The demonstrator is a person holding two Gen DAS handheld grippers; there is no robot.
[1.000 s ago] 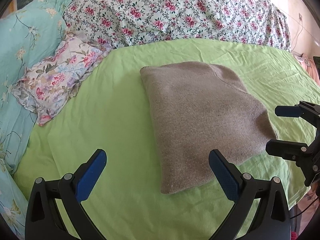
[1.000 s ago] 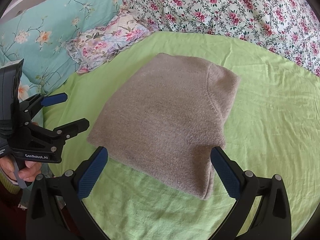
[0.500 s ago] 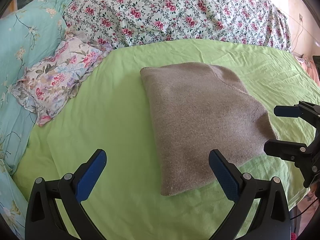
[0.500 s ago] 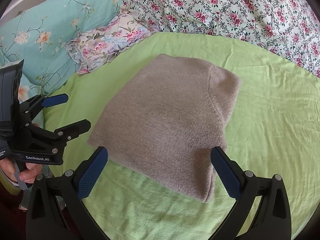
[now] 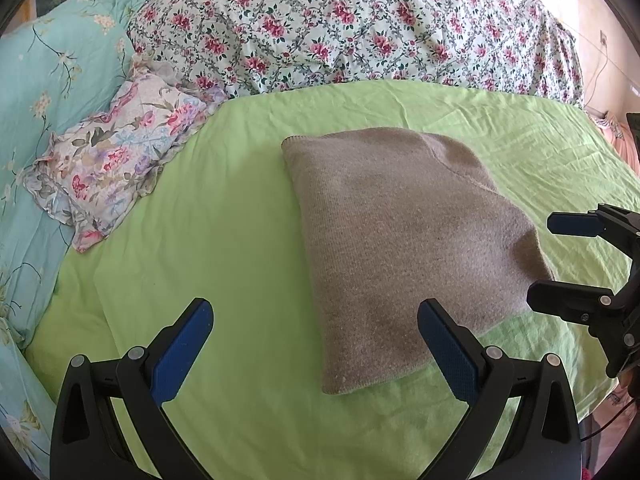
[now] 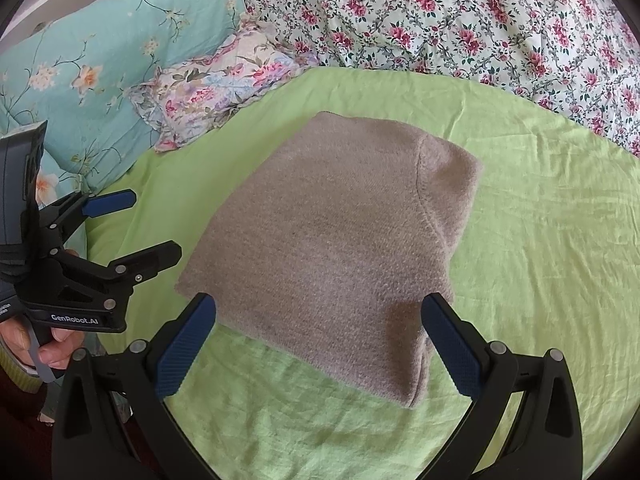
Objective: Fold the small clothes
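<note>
A folded grey-brown knit garment (image 5: 404,240) lies flat on the green bed sheet (image 5: 224,248), a compact rectangle with one corner toward me. My left gripper (image 5: 316,344) hovers open just short of its near left corner, nothing between the blue pads. In the right wrist view the same garment (image 6: 332,248) fills the middle, and my right gripper (image 6: 318,344) stands open over its near edge, empty. Each gripper shows in the other's view: the right one (image 5: 560,264) at the garment's right corner, the left one (image 6: 132,228) beside its left corner, held by a hand (image 6: 44,344).
A small floral pillow (image 5: 112,160) and a turquoise floral quilt (image 5: 44,92) lie at the left. A pink-rose patterned duvet (image 5: 352,28) is heaped across the back. The sheet's near edge drops off at the lower right.
Almost nothing differs: both grippers stay open and empty, and the right wrist view has crept very slightly nearer to the garment.
</note>
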